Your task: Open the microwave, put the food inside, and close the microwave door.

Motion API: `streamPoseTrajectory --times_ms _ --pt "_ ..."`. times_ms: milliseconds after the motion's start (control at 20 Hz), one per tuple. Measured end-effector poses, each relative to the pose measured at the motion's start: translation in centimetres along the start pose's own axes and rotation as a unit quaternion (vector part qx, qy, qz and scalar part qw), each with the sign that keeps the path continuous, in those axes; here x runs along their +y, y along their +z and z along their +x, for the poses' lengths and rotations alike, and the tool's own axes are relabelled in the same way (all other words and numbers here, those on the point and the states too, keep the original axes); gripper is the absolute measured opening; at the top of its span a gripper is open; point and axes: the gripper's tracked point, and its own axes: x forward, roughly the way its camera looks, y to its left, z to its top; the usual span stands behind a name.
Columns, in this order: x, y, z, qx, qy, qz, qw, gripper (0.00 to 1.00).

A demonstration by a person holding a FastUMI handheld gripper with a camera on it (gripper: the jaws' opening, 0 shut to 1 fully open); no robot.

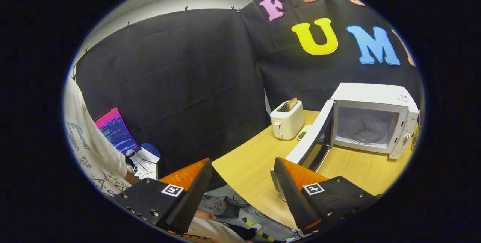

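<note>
White microwave [375, 122] stands open beyond the hand-held gripper [244, 183], whose fingers are spread and empty; fetch the food next.

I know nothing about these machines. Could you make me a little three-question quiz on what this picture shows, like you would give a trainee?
1. True or false: the microwave door is shut.
2. What sticks out of the top of the toaster? A) a slice of toast B) a fork C) nothing
3. Fill in: the gripper is ____, with nothing between its fingers.

Key:
1. False. The door stands swung open, and the inside looks empty, with just the bare turntable.
2. A. A slice of toast pokes up from the slot.
3. Open. It hangs near the edge of the wooden table, short of the microwave.
</note>
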Motion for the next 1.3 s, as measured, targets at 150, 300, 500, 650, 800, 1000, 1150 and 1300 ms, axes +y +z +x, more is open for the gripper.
streamPoseTrajectory --times_ms 150,300,500,650,800,1000,1150,1300 --pt "-3.1 0.9 -3.0 -0.007 -0.014 0.005 1.0 1.0" --pt "-6.8 0.5 -5.6 -0.001 -0.032 0.017 0.999 1.0" --pt "-11.0 -1.4 -8.3 0.015 -0.061 0.04 0.997 1.0" --pt "-14.1 -3.3 -10.7 0.034 -0.091 0.045 0.994 1.0" --pt "-16.6 -5.4 -12.2 0.051 -0.108 0.07 0.99 1.0" --pt "-19.9 -8.7 -13.8 0.076 -0.132 0.102 0.983 1.0" --pt "-21.5 -10.9 -14.4 0.087 -0.139 0.131 0.978 0.98" --pt "-23.3 -13.7 -14.8 0.109 -0.154 0.152 0.97 0.98"
